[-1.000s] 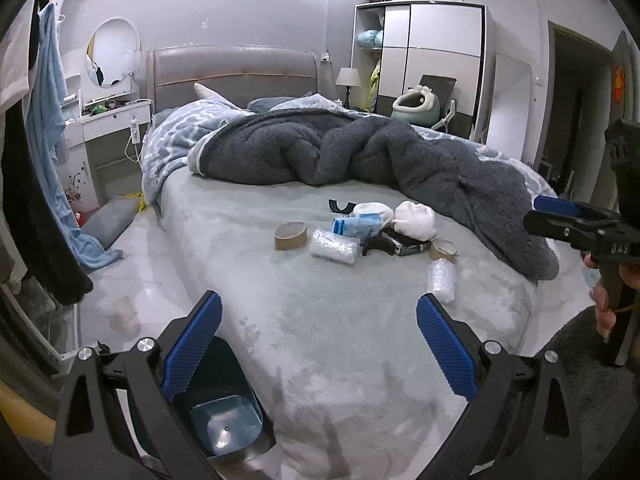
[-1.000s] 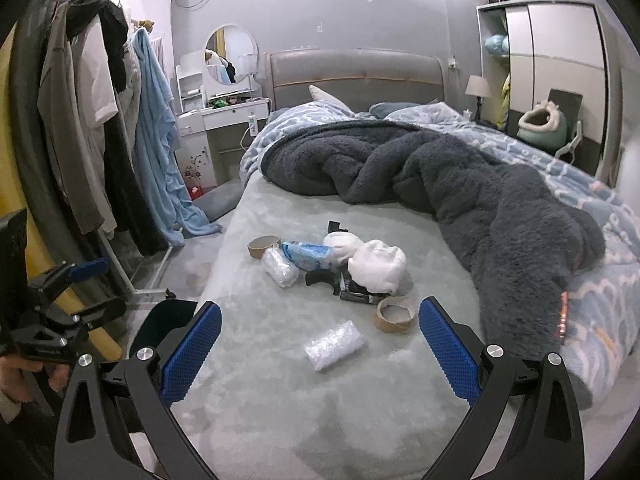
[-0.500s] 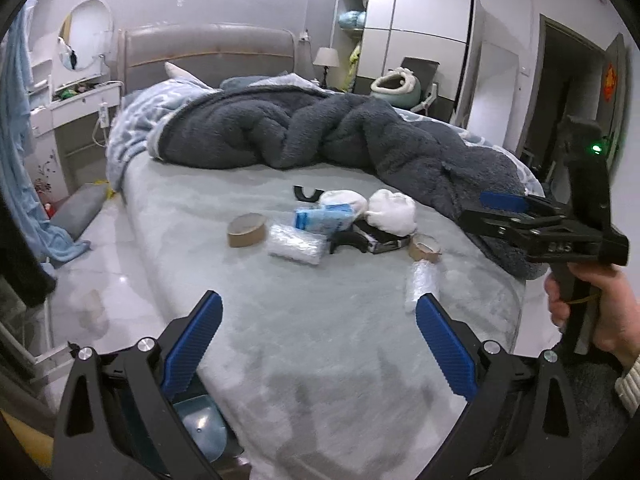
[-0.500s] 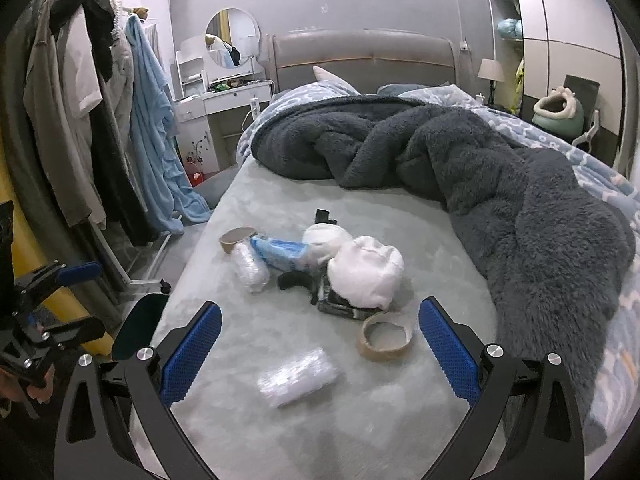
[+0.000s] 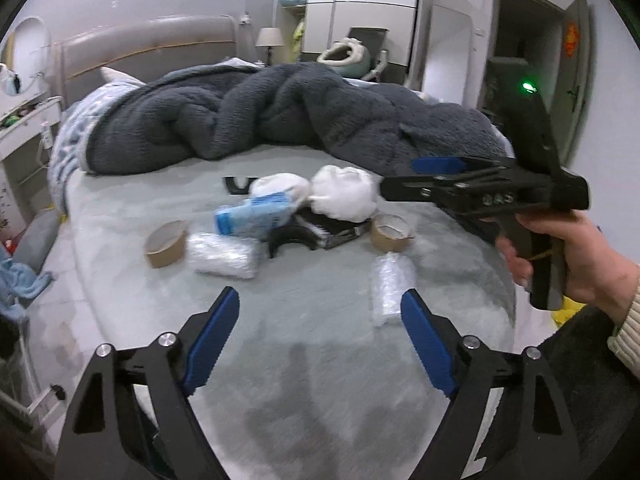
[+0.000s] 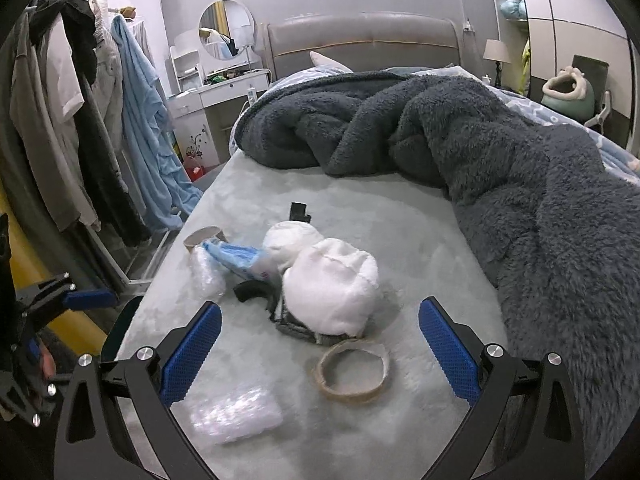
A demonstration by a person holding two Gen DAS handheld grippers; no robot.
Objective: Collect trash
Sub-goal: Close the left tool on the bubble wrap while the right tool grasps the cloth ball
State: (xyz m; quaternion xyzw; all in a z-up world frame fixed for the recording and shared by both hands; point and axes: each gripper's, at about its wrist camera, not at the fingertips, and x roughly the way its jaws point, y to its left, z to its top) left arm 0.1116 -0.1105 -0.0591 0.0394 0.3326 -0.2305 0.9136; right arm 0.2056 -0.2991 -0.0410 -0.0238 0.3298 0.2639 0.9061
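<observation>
Reaching for trash on the bed (image 6: 400, 224) with both grippers spread wide and empty.

My right gripper (image 6: 320, 344) is nearer: tape ring (image 6: 353, 372) just ahead, white wad (image 6: 332, 280) behind it; my left gripper (image 5: 320, 340) hangs farther back.

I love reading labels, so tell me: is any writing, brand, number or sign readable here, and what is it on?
Nothing reads cleanly in either view.
Right gripper: pale letters on its black side, too blurred to read.
Blue packet: some print, too blurred and small to read.
Red ornament on the door: too small to tell whether it bears any characters.
</observation>
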